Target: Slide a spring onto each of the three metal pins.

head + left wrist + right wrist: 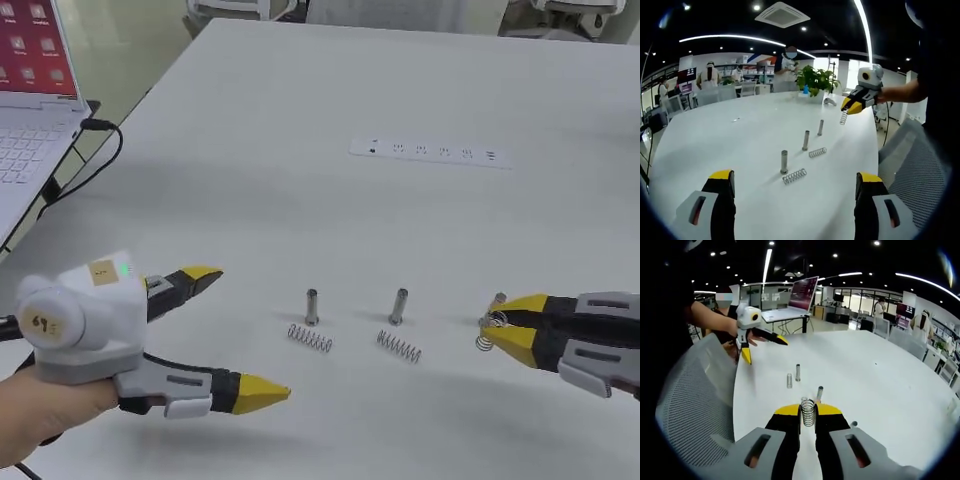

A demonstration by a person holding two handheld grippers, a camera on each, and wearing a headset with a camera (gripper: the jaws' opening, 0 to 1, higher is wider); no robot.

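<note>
Your right gripper (pixel 503 329) comes in from the right edge of the table (pixel 300 150), and its fingers are pinched narrow on the held spring (pixel 808 412). In the right gripper view that spring stands upright in the slot between the 2 yellow tips, with its top coils poking out past them. The right pin (pixel 499 299) is just beyond the tips, slightly off to one side. From the left gripper view the spring hangs below the jaws, close to that pin but not on it.

Your left gripper (pixel 250 333) hovers at the left with its fingers spread wide and nothing between them. One yellow tip points toward the pins, the other sits nearer to you.

The left pin (pixel 311 306) and the middle pin (pixel 400 305) both stand upright and bare. The loose spring (pixel 310 339) lies flat just in front of the left pin. The second loose spring (pixel 399 347) lies flat just in front of the middle pin. Both are well clear of either gripper's fingers.

Further back, a white power strip (pixel 430 152) lies on the table, and a laptop (pixel 30 90) sits open at the far left.
</note>
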